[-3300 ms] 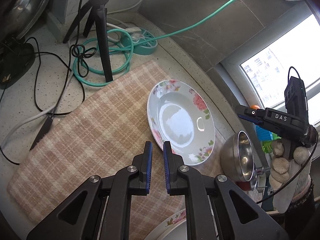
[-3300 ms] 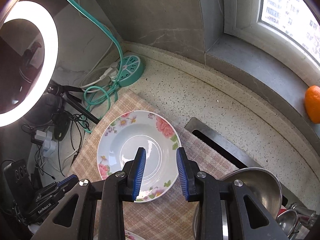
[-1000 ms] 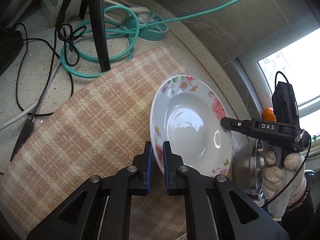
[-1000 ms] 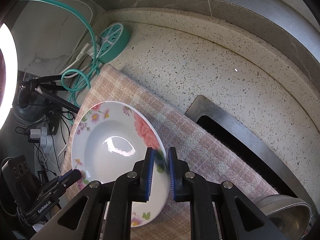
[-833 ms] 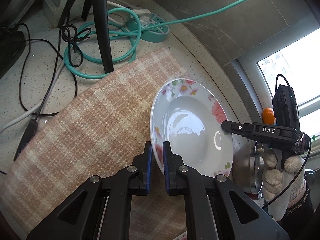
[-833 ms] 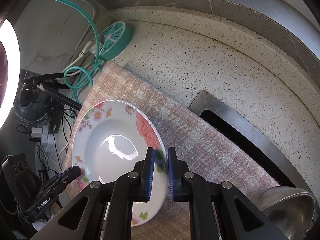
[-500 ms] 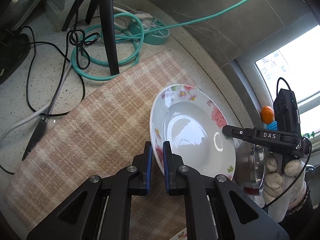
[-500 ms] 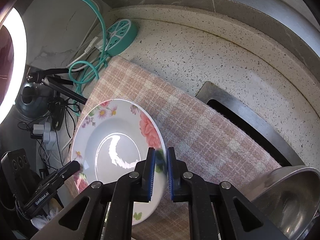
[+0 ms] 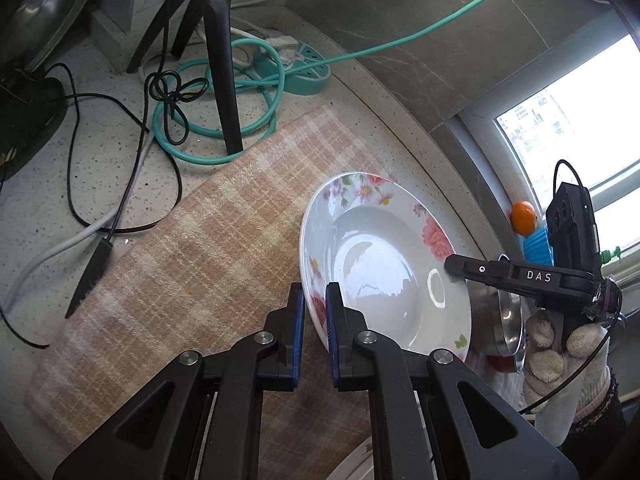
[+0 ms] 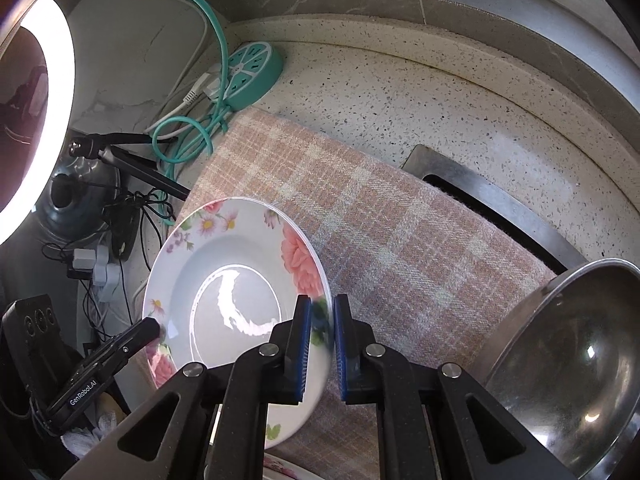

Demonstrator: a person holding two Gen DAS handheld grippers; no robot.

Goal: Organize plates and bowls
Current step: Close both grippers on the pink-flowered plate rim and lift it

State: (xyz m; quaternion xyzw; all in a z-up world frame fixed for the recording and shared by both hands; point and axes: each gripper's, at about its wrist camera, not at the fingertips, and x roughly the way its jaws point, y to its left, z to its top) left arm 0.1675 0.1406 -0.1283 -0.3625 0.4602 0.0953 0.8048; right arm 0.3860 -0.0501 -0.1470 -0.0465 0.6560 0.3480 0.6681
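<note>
A white deep plate with pink flowers on its rim [image 9: 384, 264] [image 10: 236, 276] hangs tilted above the pink checked cloth [image 9: 200, 264] [image 10: 380, 248]. My left gripper [image 9: 315, 304] is shut on the plate's left rim. My right gripper [image 10: 322, 316] is shut on the opposite rim. In the left wrist view the right gripper [image 9: 456, 268] reaches the plate's far edge, held by a gloved hand [image 9: 560, 344]. A steel bowl [image 10: 568, 372] [image 9: 500, 320] sits to the right of the plate. The rim of another flowered plate [image 9: 356, 460] shows at the bottom edge.
Teal cable and a round teal power strip [image 9: 304, 72] [image 10: 252, 72] lie beyond the cloth with a black tripod leg [image 9: 224, 80] and black wires. A ring light [image 10: 48, 92] glows at left. A metal sink edge [image 10: 492, 200] lies beyond the cloth. An orange [image 9: 524, 216] rests on the window sill.
Both grippers have closed on the plate's rims and lifted it off the cloth. Over the last second the plate has risen a little and tilted, with more cloth showing beneath it.
</note>
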